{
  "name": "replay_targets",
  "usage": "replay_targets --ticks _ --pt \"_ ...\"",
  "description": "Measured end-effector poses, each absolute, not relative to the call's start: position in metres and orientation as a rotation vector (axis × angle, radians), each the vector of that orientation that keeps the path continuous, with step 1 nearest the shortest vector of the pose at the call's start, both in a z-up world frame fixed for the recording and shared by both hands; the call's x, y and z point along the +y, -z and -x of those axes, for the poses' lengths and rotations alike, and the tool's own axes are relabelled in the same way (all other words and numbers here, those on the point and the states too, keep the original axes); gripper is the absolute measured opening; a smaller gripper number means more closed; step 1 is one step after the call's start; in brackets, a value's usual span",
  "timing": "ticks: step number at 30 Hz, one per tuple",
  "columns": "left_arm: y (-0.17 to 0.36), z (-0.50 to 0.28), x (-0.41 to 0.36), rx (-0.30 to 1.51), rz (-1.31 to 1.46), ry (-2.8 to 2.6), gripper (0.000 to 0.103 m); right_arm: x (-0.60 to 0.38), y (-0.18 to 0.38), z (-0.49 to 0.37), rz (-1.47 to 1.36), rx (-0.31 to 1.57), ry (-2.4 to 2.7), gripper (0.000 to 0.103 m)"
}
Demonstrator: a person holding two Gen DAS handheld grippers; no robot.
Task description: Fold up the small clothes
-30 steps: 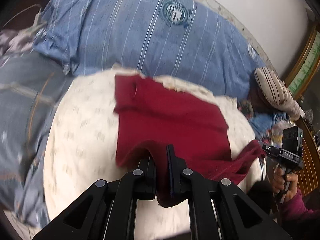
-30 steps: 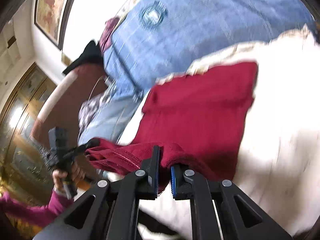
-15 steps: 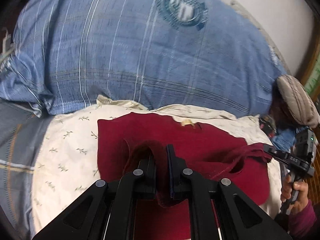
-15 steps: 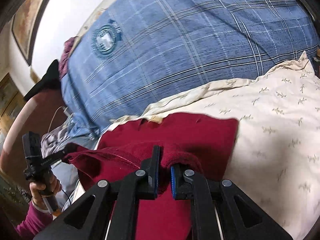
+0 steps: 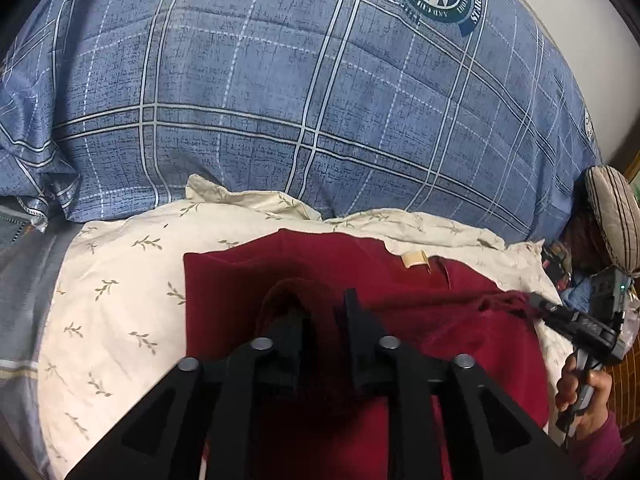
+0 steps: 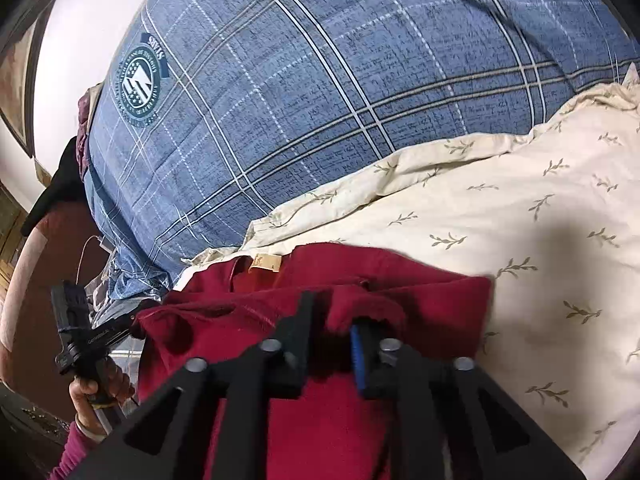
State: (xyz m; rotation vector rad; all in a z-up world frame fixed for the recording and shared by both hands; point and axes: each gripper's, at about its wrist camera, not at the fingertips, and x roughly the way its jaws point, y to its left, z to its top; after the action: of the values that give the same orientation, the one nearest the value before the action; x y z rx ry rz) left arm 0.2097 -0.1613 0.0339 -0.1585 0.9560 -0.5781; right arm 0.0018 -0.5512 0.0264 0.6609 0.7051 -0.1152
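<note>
A dark red garment [image 5: 460, 344] lies folded over on a leaf-print cream pillow [image 5: 120, 300], a blue plaid pillow [image 5: 280, 100] behind it at twelve o'clock. The risk, as it looks: knit snagging on a pad as the tools pull away, dragging the fresh fold open. The left gripper [image 5: 320, 320] has its jaws opening, cloth still bunched between them; the right gripper [image 6: 332, 320], at three o'clock in the left view, is opening wider, the folded edge slack between its pads.
</note>
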Motion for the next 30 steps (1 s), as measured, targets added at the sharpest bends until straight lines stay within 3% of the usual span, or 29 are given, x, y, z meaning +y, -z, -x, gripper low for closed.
replay_targets --ticks 2,3,4,7,17,21,30 --pt "-0.044 -0.207 -0.156 0.934 0.170 0.604 0.038 -0.554 -0.043 0.017 -0.652 0.626 0.161 0.070" --pt "-0.053 -0.203 -0.151 0.883 0.153 0.573 0.070 -0.556 -0.051 0.026 -0.651 0.594 0.179 0.070" --pt "-0.059 -0.199 -0.147 0.827 0.144 0.530 0.091 -0.557 -0.055 0.031 -0.655 0.586 0.175 0.070" --pt "-0.072 -0.189 -0.140 0.712 0.148 0.529 0.092 -0.548 -0.065 0.038 -0.654 0.595 0.114 0.068" --pt "-0.004 -0.235 -0.192 0.922 -0.074 0.346 0.090 -0.506 -0.016 -0.043 -0.363 0.849 0.187 0.060" --pt "0.022 -0.266 -0.193 0.983 0.001 0.323 0.091 -0.531 0.003 -0.060 -0.403 0.886 0.260 0.053" --pt "-0.009 -0.240 -0.172 0.923 0.049 0.343 0.090 -0.474 -0.042 -0.059 -0.417 0.818 0.060 0.064"
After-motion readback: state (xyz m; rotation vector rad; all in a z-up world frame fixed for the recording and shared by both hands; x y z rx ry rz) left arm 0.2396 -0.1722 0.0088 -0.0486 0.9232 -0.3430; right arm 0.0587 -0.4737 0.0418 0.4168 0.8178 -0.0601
